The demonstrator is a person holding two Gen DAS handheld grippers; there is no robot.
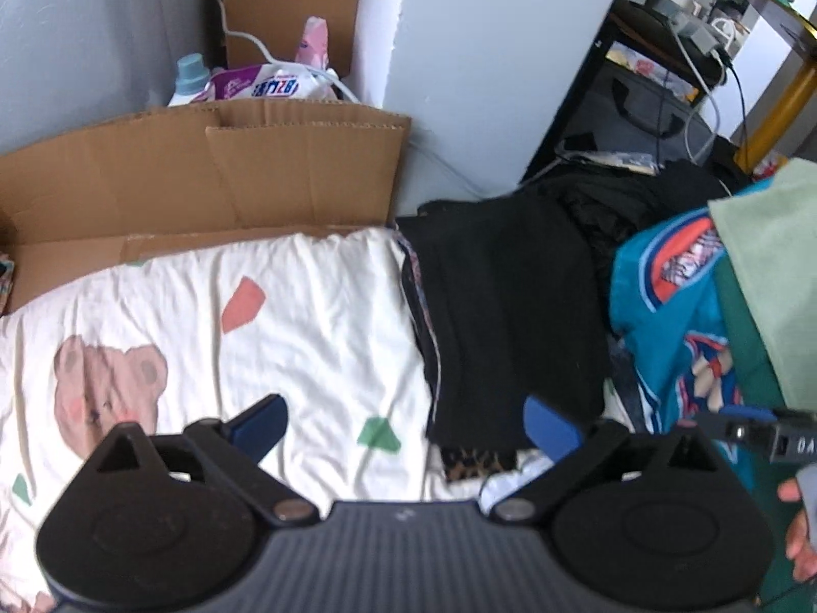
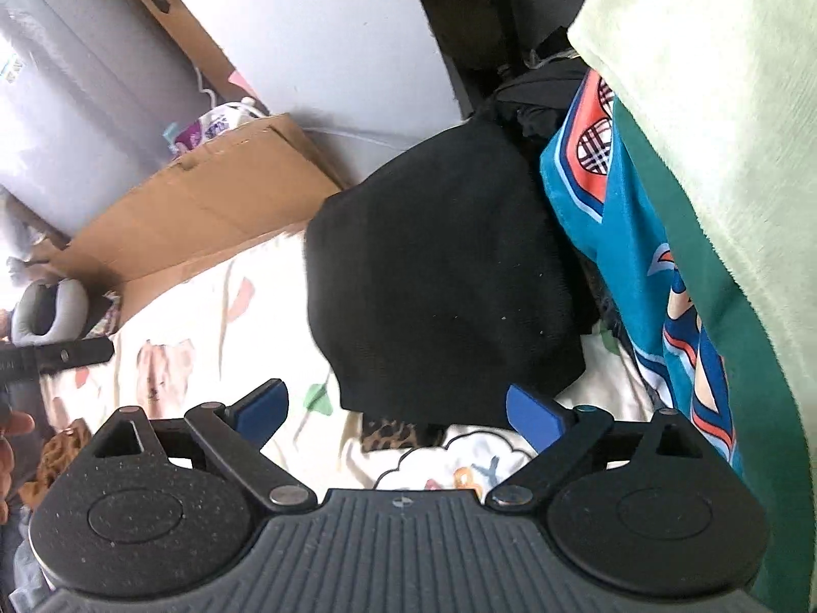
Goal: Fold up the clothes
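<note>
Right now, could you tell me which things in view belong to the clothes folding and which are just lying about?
Job: folded black garment; teal patterned garment; light green cloth; left gripper and right gripper, both open and empty.
Lying about: cardboard box; detergent bottle; cables.

Black garment [image 2: 439, 276]; cream sheet [image 1: 214, 337], perhaps bear-print

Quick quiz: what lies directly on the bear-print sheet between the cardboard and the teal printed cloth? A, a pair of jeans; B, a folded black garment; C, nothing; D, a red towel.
B: a folded black garment lies on the bear-print sheet, beside the teal printed cloth.
</note>
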